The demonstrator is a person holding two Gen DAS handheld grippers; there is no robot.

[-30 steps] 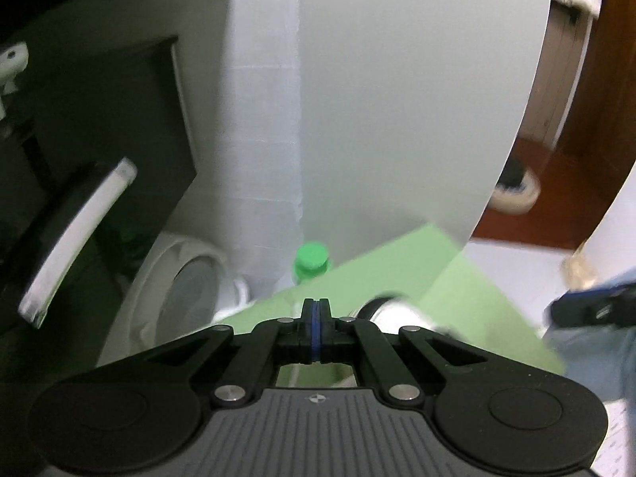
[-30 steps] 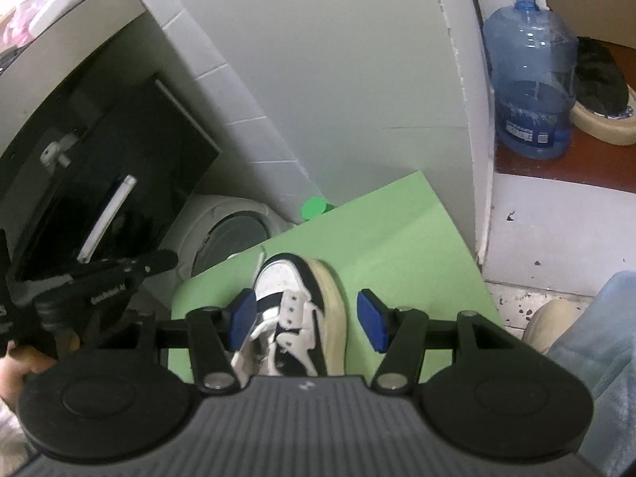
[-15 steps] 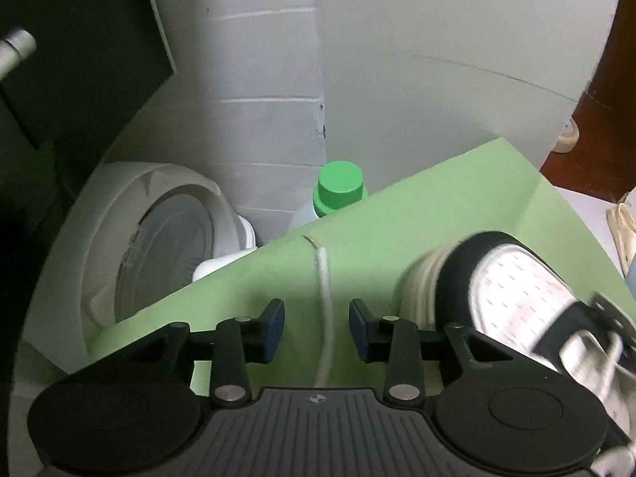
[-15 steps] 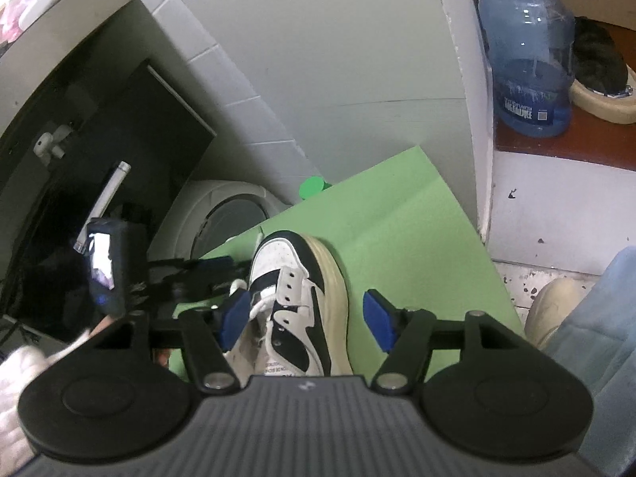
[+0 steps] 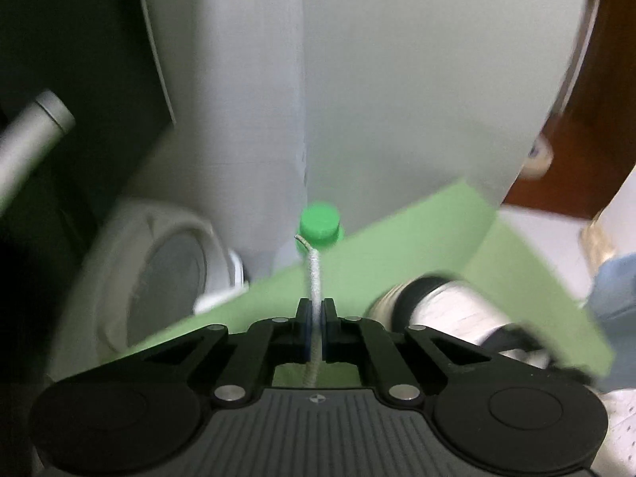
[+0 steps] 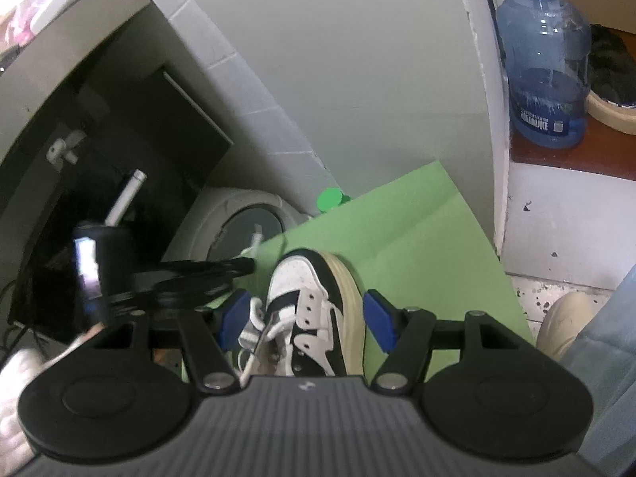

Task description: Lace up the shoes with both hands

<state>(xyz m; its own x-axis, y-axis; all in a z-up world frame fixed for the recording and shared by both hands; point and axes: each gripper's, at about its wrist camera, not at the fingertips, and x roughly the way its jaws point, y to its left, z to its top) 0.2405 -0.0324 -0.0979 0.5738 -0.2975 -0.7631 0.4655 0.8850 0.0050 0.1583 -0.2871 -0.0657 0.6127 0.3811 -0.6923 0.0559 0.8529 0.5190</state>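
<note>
Left fingers (image 5: 317,328) clamped on one lace (image 5: 314,278); right fingers (image 6: 308,324) apart astride one shoe (image 6: 314,310)

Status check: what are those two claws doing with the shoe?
Left gripper pinching lace. Right gripper open around shoe. Nothing blocking.

shoe (image 6: 318,310) on mat (image 6: 417,246) | bottle (image 6: 330,198) behind mat | water jug (image 6: 544,63) far right

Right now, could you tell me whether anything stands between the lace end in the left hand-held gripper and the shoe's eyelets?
Nothing visible does: the lace is pinched, the shoe lies uncovered beside it.
</note>
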